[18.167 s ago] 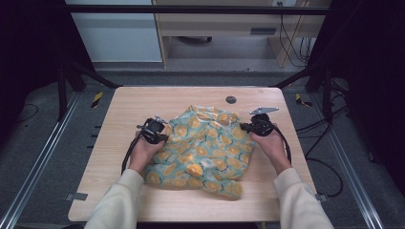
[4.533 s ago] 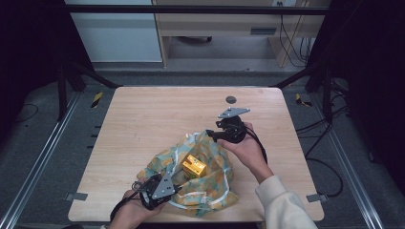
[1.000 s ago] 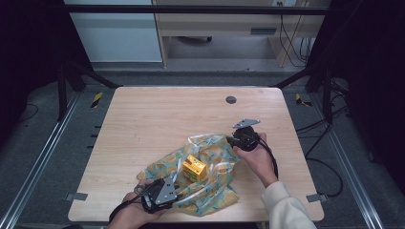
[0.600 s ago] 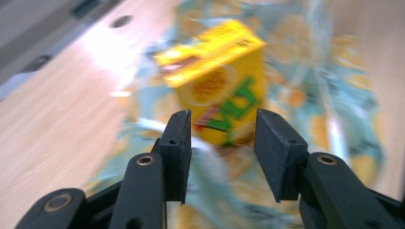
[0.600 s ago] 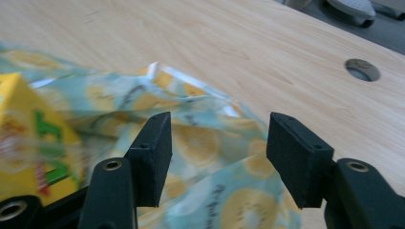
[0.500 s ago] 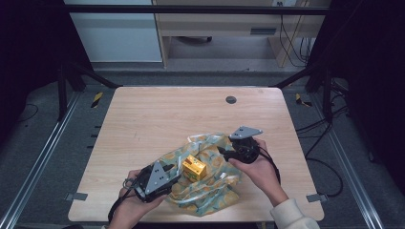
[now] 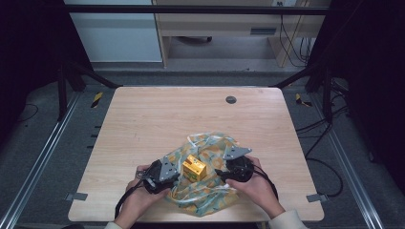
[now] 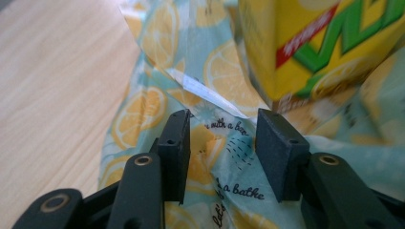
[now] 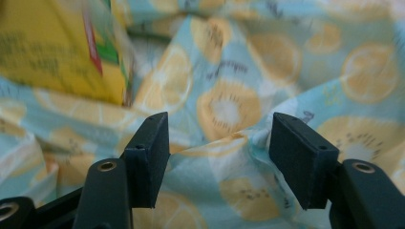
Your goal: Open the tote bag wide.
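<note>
A lemon-print plastic bag (image 7: 205, 179) is lying crumpled on the near half of the wooden surface (image 7: 157, 119), its near folds reaching close to the front edge. A yellow drink carton (image 7: 195, 168) is sitting on top of the bag, between the two grippers. The far half of the surface is lying open for moving, with a small dark round disc (image 7: 231, 99) near the far edge.

The left gripper (image 7: 161, 172) is resting at the bag's left side, just beside the carton. Its jaws are standing partly apart and gripping nothing; in the left gripper view the bag (image 8: 224, 143) is lying between and below them without being pinched. The right gripper (image 7: 229, 172) is sitting at the bag's right side, its jaws having just been opening, with a raised fold of bag (image 9: 229, 143) between them, unpressed.

Black script on the bag is reading "with a" and "a bathe". The carton (image 8: 315, 43) is showing large green letters and a red band of unreadable writing.
</note>
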A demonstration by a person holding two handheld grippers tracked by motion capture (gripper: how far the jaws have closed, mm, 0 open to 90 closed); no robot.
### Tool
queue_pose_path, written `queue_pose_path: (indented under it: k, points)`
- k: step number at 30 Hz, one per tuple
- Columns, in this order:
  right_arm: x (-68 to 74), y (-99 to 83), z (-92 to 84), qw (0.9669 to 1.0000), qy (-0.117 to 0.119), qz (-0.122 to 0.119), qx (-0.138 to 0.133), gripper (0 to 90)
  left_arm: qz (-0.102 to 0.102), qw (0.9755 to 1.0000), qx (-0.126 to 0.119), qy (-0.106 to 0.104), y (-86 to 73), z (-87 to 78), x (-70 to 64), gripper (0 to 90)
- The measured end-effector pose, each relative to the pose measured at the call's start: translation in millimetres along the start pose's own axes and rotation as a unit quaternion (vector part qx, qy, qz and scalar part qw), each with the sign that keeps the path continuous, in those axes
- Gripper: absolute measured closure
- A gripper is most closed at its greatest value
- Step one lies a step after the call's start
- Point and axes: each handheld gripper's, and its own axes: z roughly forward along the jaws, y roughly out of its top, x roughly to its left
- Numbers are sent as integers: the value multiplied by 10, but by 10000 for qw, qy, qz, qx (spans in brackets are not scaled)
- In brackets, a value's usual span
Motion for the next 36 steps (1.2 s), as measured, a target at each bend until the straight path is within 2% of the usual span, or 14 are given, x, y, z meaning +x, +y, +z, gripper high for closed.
queue_pose_path:
  k: [7,10,14,16,20,23,25,27,29,30,32,34,36]
  points:
    - [6,-150,59,9998,83,47,194,397,-31,9998,176,12,-61,59,36,584]
    - [4,-181,67,9996,88,-5,281,404,-14,9997,234,94,-78,62,39,587]
    - [-8,-227,46,9993,120,-67,343,409,79,9993,320,192,-89,67,27,587]
    - [-9,-244,33,9993,114,-81,352,409,199,9987,369,278,-90,58,19,587]
    - [-17,-272,9,9992,135,-142,347,406,204,9986,397,300,-109,31,21,587]
    - [-46,-285,-16,9995,178,-96,237,361,5,9995,270,189,-125,-5,34,565]
    - [-62,-276,-71,9999,146,-10,58,311,-59,9996,161,219,-120,-47,43,525]
    - [-71,-259,-127,9999,93,20,-111,268,-231,9993,-103,282,-95,-124,67,473]
    - [-80,-232,-206,9996,5,2,-284,227,-454,9976,-402,333,-77,-195,91,392]
    - [-81,-222,-235,9994,-28,-6,-344,214,-633,9955,-621,344,-71,-250,112,364]
    - [-95,-189,-317,9987,-66,-7,-514,189,-864,9913,-907,404,-72,-332,154,329]
    - [-108,-163,-384,9978,-112,31,-654,172,-947,9884,-1052,550,-81,-394,200,289]
    - [-128,-146,-433,9969,-172,51,-773,163,-1125,9854,-1115,618,-108,-454,258,262]
